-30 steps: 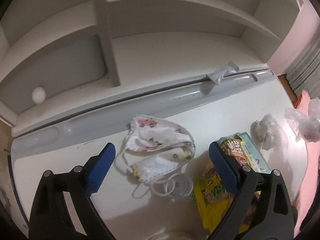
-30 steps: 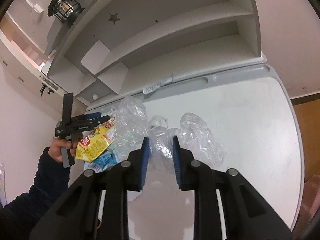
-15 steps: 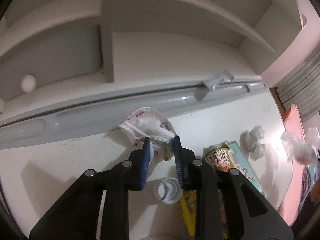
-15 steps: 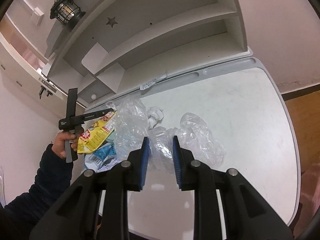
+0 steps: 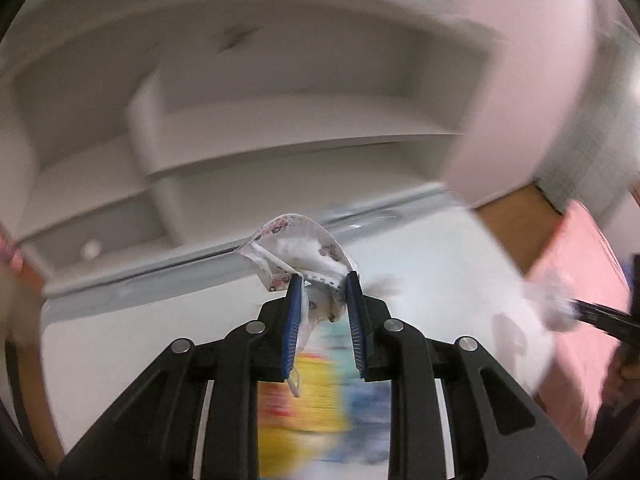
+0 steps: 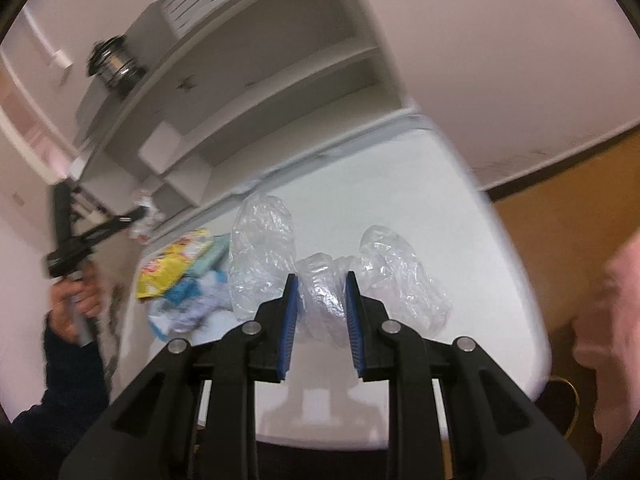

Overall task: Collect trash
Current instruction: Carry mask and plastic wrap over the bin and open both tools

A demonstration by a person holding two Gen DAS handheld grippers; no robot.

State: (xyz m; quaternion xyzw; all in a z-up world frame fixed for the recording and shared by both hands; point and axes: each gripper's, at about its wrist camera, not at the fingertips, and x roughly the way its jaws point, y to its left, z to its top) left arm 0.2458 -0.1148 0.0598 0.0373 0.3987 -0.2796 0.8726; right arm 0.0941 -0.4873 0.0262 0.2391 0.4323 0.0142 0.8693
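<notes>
Left wrist view: you are holding a crumpled face mask [image 5: 298, 248] in the left tongs [image 5: 323, 312], which have just been closing and are now pinching it narrow near the tips. The mask's bulk is standing up past the fingertips, with one ear loop hanging down along the inner face of the left pad. It is riding clear above the tabletop [image 5: 420, 264]; the frame is motion-blurred, so the yellow snack packet [image 5: 304, 392] below is showing only as a smear.

Right wrist view: you are gripping a bunched clear plastic bag [image 6: 320, 292] in the right tongs [image 6: 320, 312], narrow, with the bag's loose ends billowing out to either side of the pads, so its long axis is running across the tongs.

The remaining litter, namely the snack packet and blue and white scraps [image 6: 180, 300], is lying on the tabletop to the left of the right tongs. Your left hand [image 6: 74, 300] is nearer to it, but both tongs are occupied. No bin is visible in either view.
</notes>
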